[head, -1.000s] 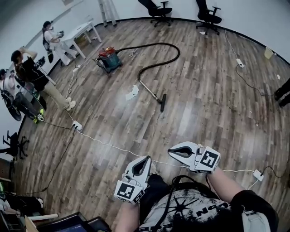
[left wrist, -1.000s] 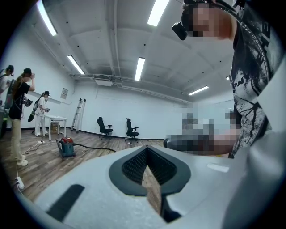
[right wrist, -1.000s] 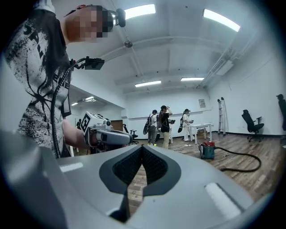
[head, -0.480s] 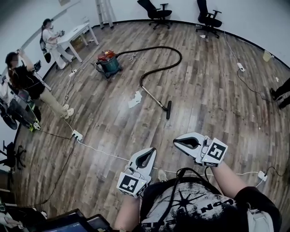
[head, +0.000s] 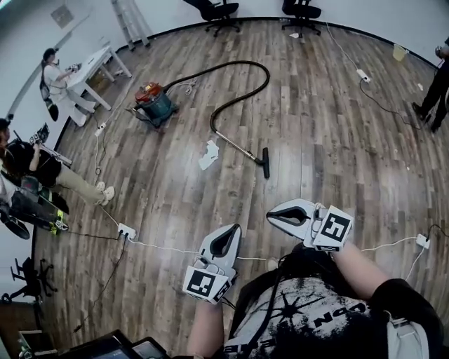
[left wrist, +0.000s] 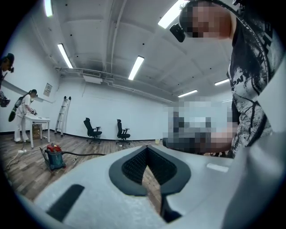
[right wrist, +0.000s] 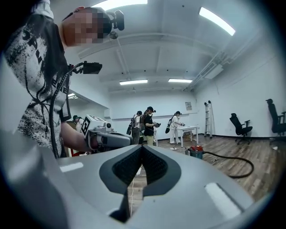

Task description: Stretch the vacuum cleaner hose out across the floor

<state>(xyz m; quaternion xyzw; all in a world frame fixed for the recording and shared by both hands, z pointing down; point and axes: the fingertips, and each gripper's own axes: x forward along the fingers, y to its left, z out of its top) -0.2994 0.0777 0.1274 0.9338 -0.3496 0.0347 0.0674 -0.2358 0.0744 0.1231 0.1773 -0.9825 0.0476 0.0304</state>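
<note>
Left gripper [head: 228, 239] clenched and empty, right gripper [head: 279, 216] clenched and empty, both well apart from the curved vacuum cleaner hose [head: 235, 77], canister vacuum [head: 153, 104] on wood floor [head: 330, 133].

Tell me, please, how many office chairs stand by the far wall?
2: left chair and right chair, side by side at the head view's top; others may be hidden.

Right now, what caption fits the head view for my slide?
Left gripper and right gripper, both shut and empty, above the wood floor; the vacuum cleaner and its curled hose lie ahead.
</note>
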